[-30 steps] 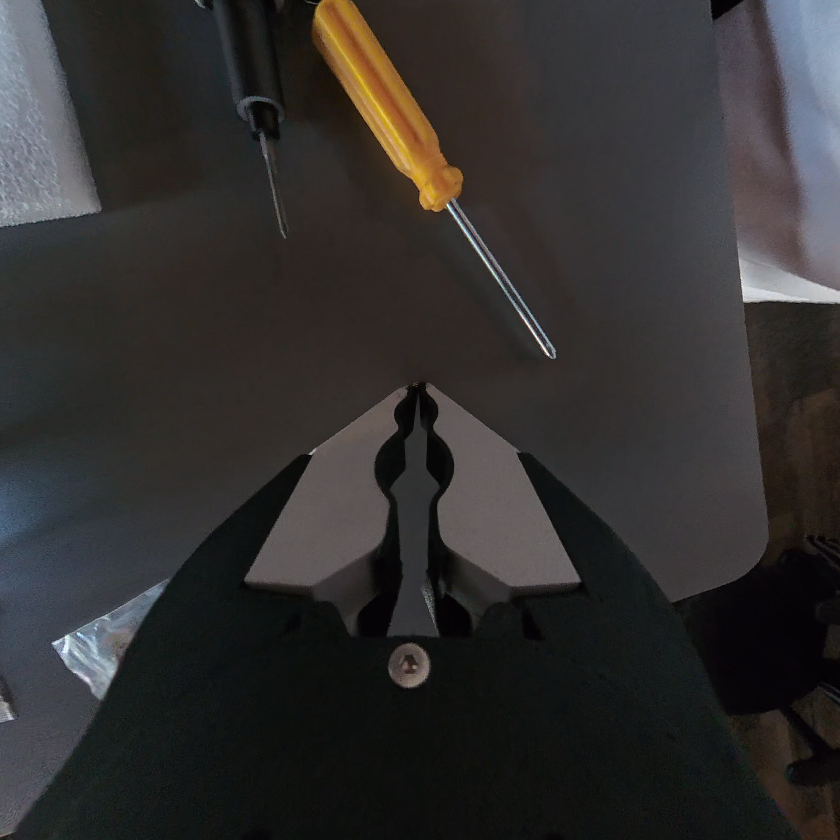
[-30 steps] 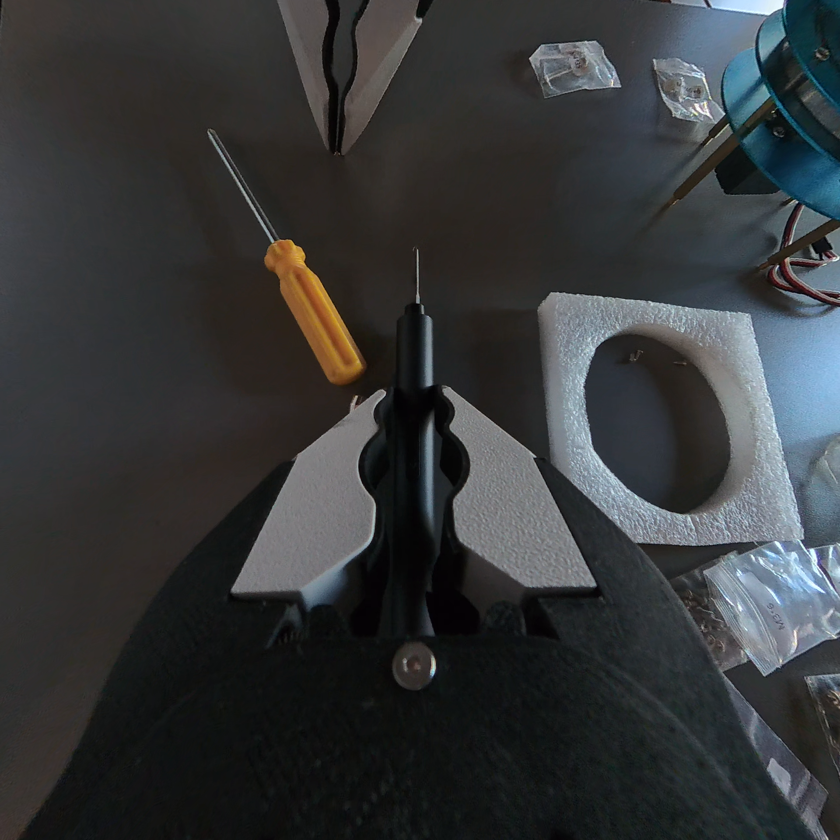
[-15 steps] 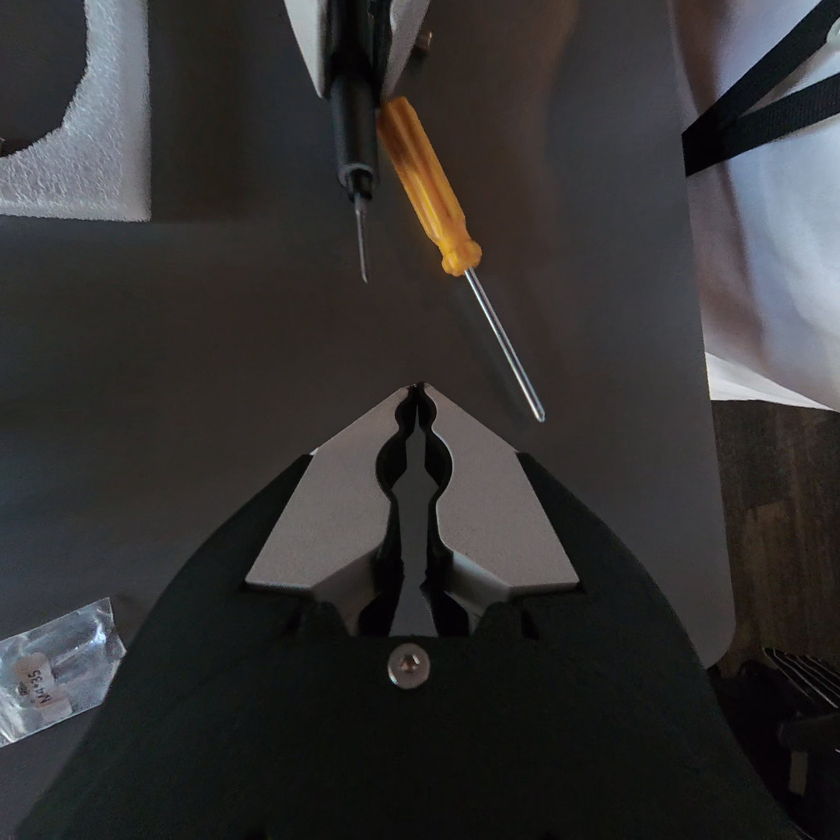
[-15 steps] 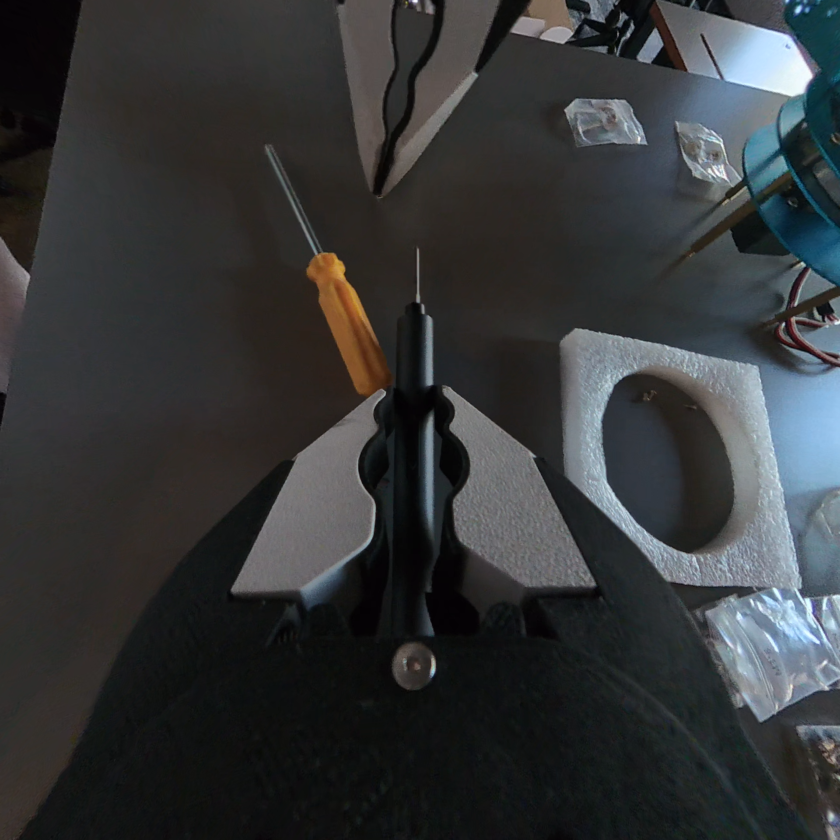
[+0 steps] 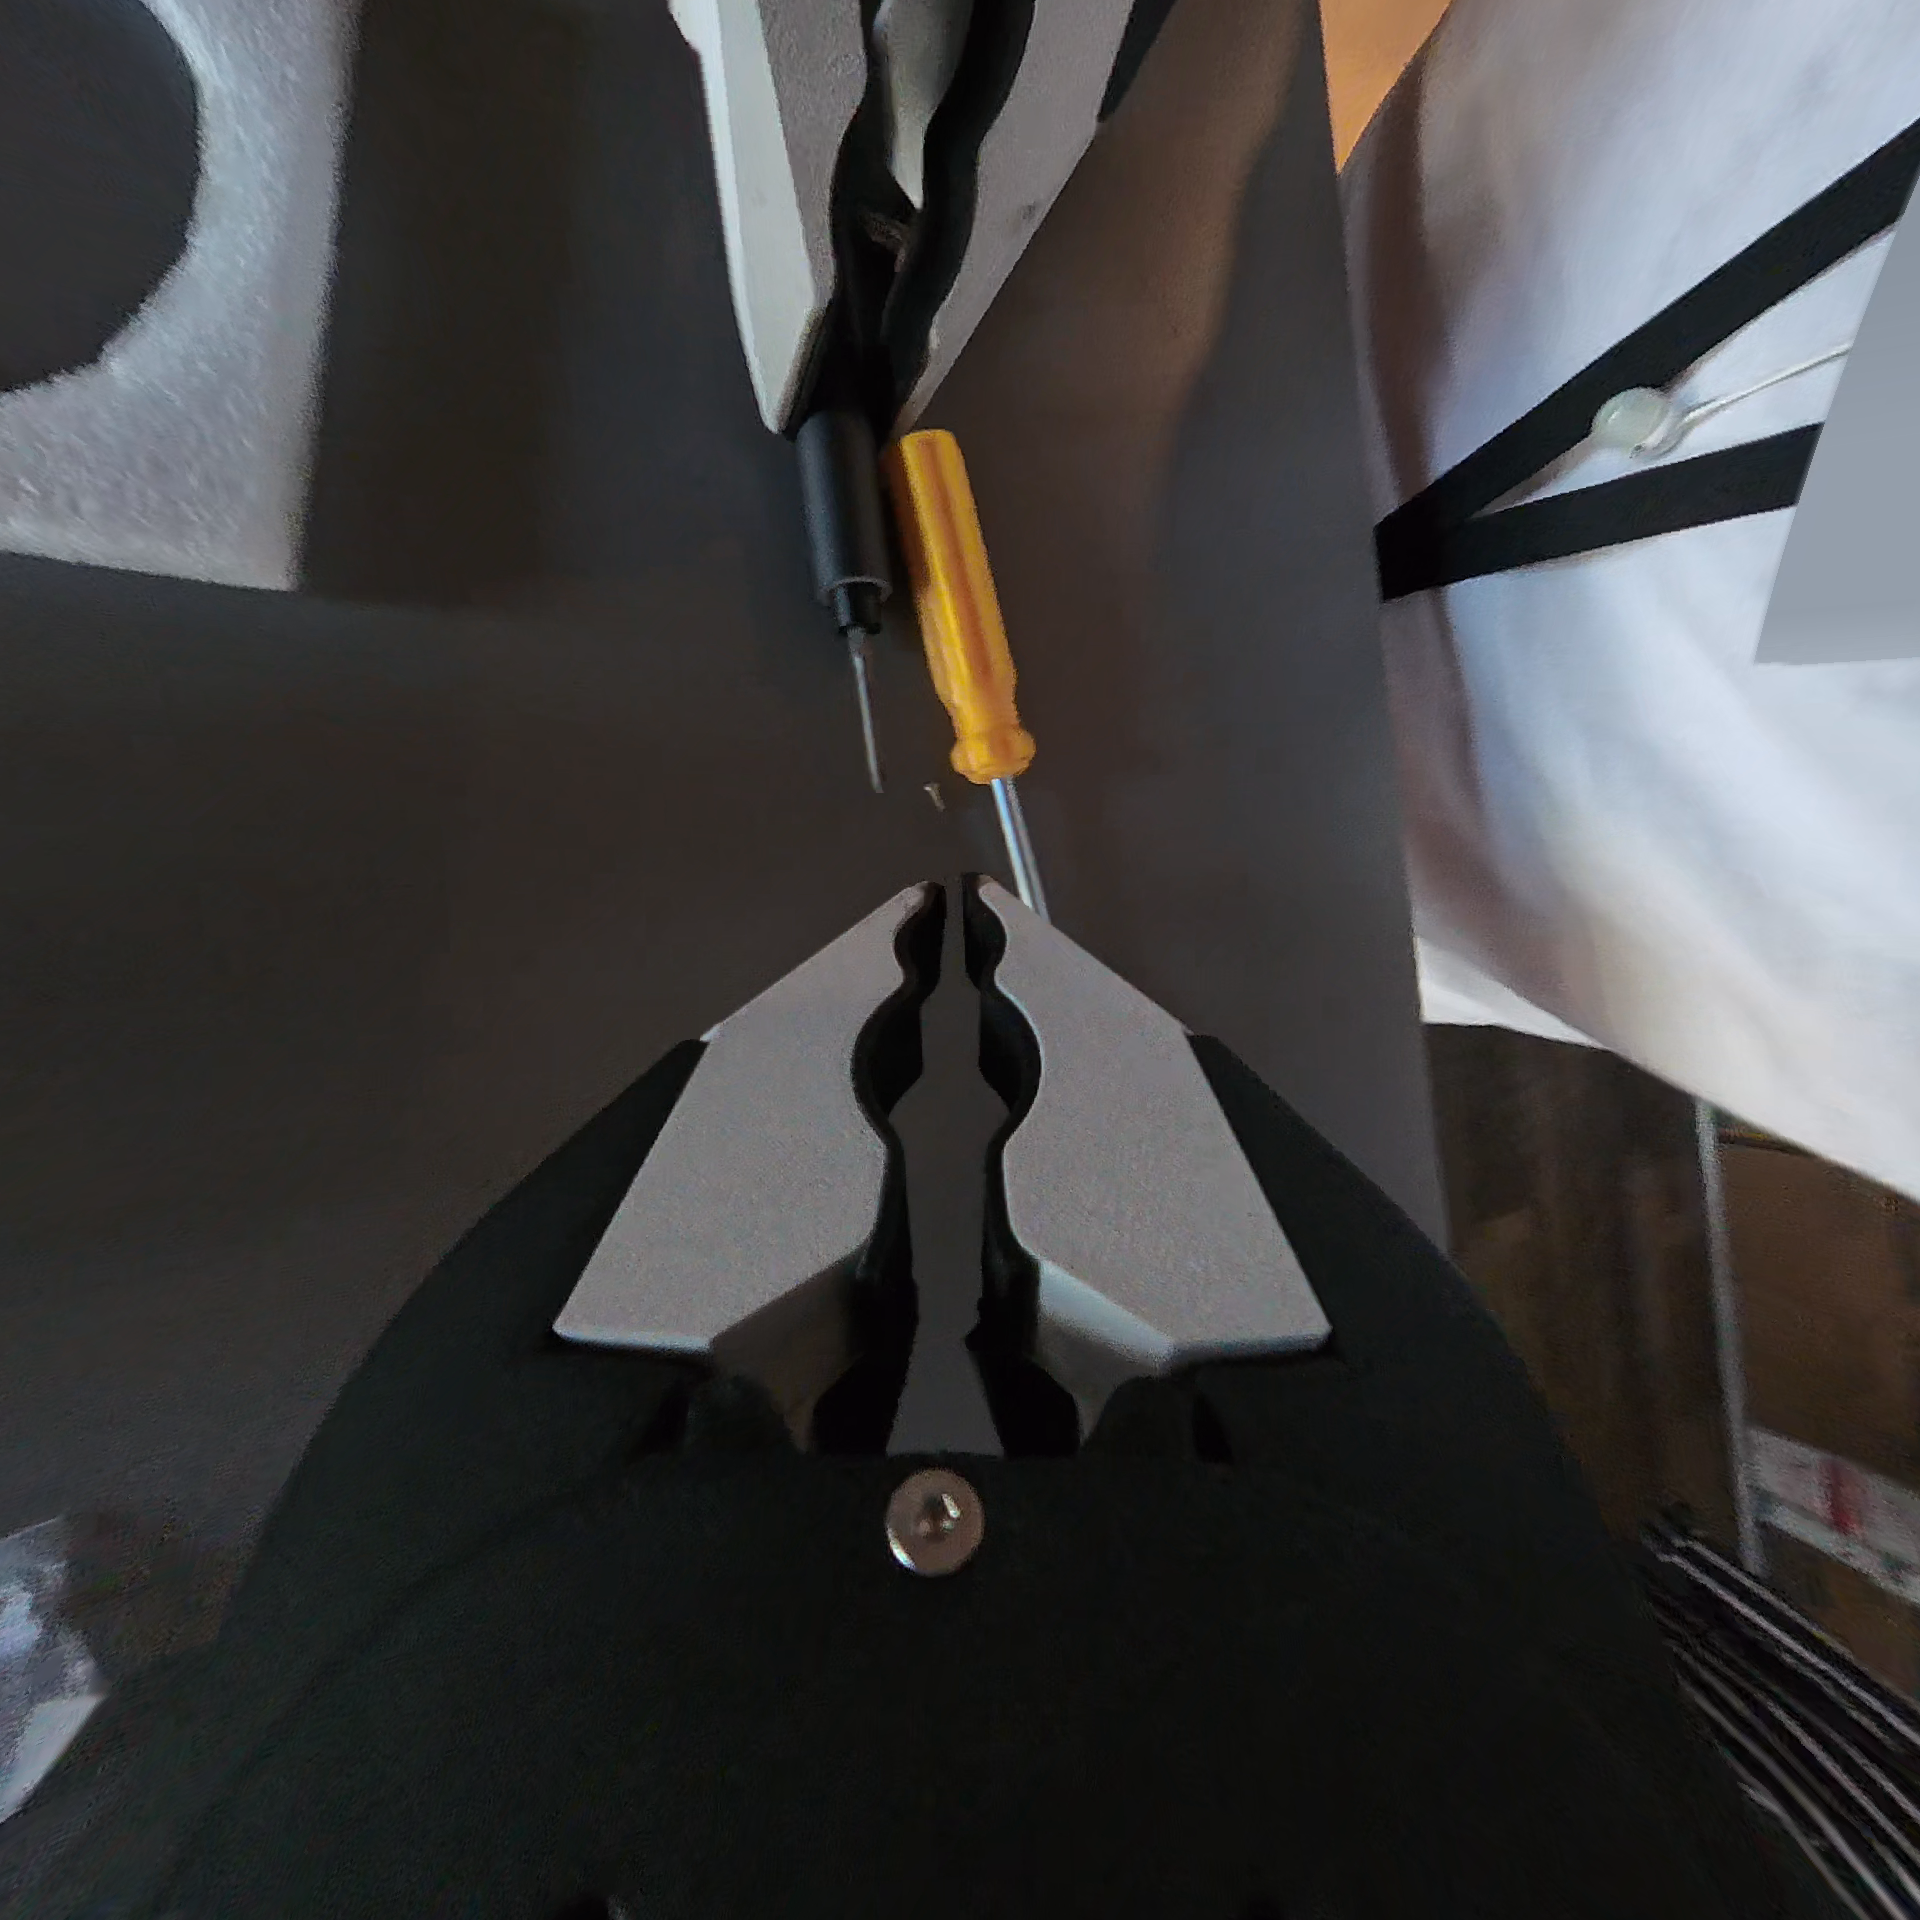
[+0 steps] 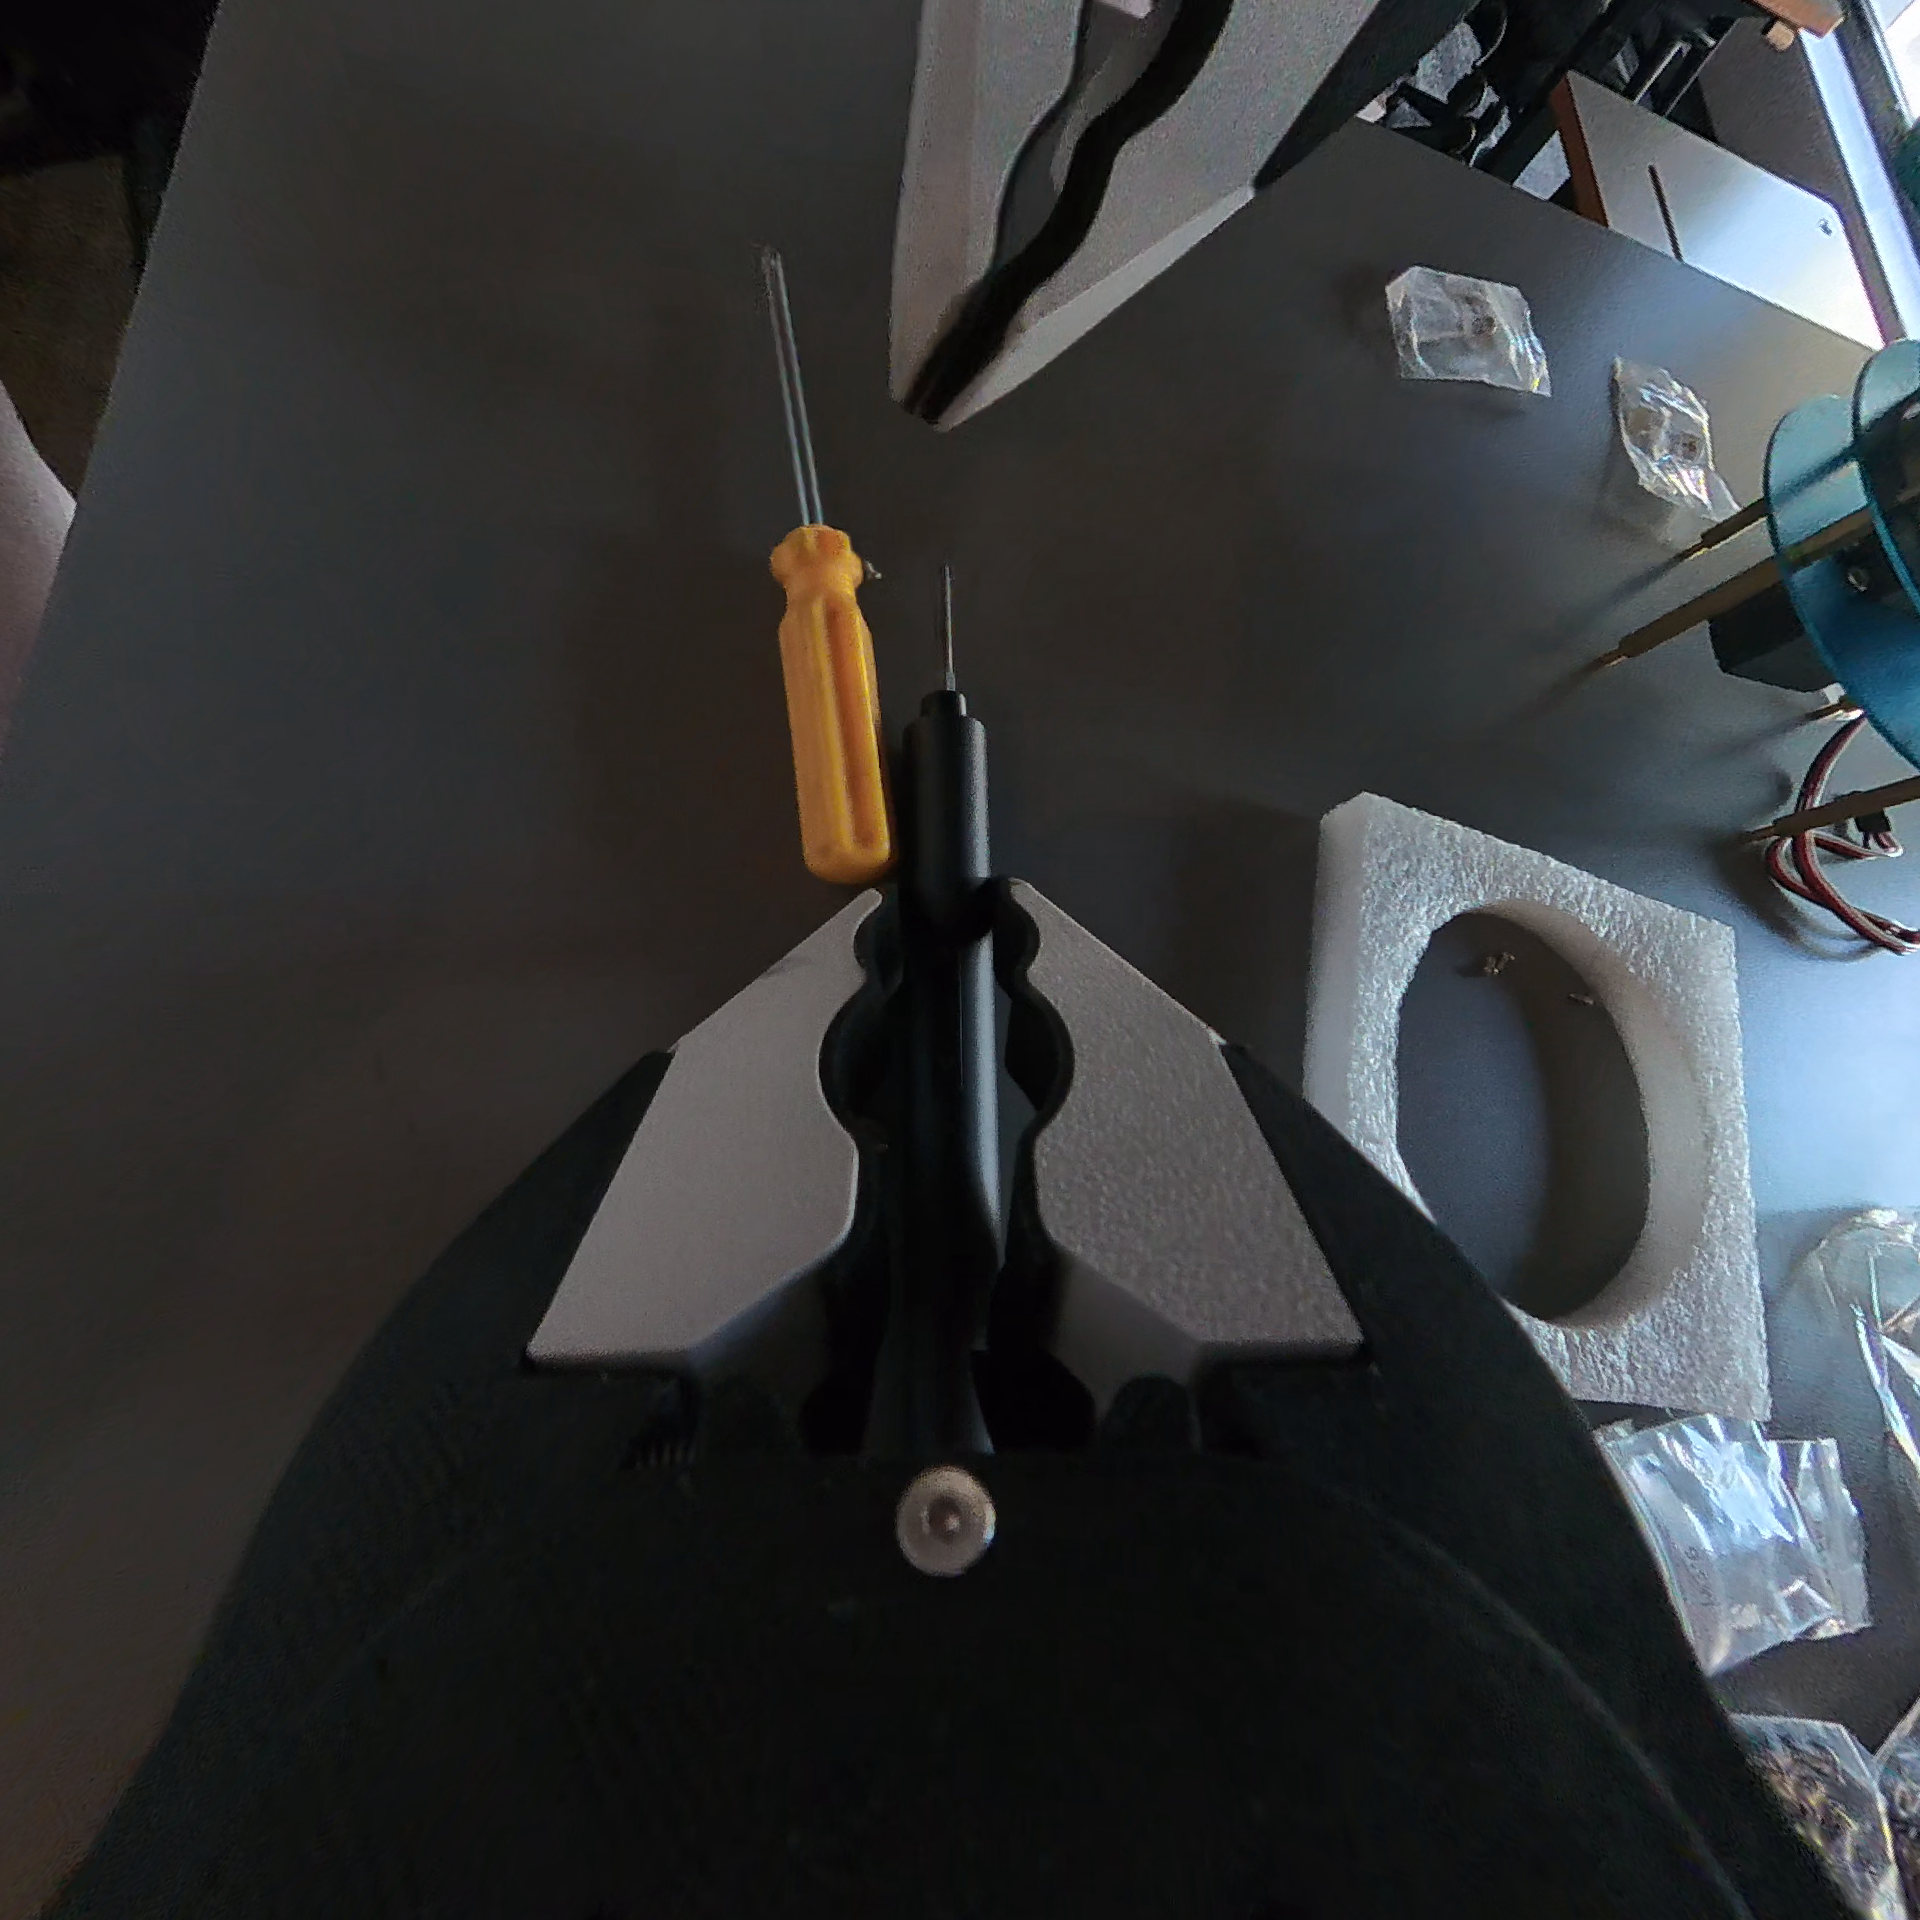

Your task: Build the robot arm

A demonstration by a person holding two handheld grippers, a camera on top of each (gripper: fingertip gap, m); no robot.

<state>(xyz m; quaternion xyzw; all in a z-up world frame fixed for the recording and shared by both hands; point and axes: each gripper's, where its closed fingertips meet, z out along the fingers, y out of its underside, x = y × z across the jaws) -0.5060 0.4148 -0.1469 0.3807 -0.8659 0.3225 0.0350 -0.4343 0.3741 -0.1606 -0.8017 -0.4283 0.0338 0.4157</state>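
My right gripper (image 6: pixel 945 894) is shut on a black precision screwdriver (image 6: pixel 943 790), whose thin bit points forward just above the dark table (image 6: pixel 416 727). A yellow-handled screwdriver (image 6: pixel 831 717) lies on the table right beside it, on its left and nearly parallel. A tiny screw (image 6: pixel 873 569) lies by the yellow collar. My left gripper (image 5: pixel 954 888) is shut and empty, facing the right gripper (image 5: pixel 842 416) from the other side. The black screwdriver (image 5: pixel 844 520), yellow screwdriver (image 5: pixel 956 613) and tiny screw (image 5: pixel 932 795) lie just ahead of its tips. The yellow screwdriver's shaft end is hidden behind my left finger.
A white foam block (image 6: pixel 1371 935) with an oval hole holding small screws lies to the right. A blue disc assembly (image 6: pixel 1849 540) with wires stands at the far right. Clear bags of parts (image 6: pixel 1465 322) (image 6: pixel 1756 1538) lie around it. A person's white garment (image 5: pixel 1610 727) hangs past the table edge. The tips of one gripper are about 9 cm away from the tips of the other. My left gripper's tips are some 20 cm from the blue disc assembly (image 6: pixel 1849 540).
The two grippers have come closer, tip towards tip. The black screwdriver has moved up alongside the yellow handle, and the yellow screwdriver's shaft end has slipped behind my left finger.
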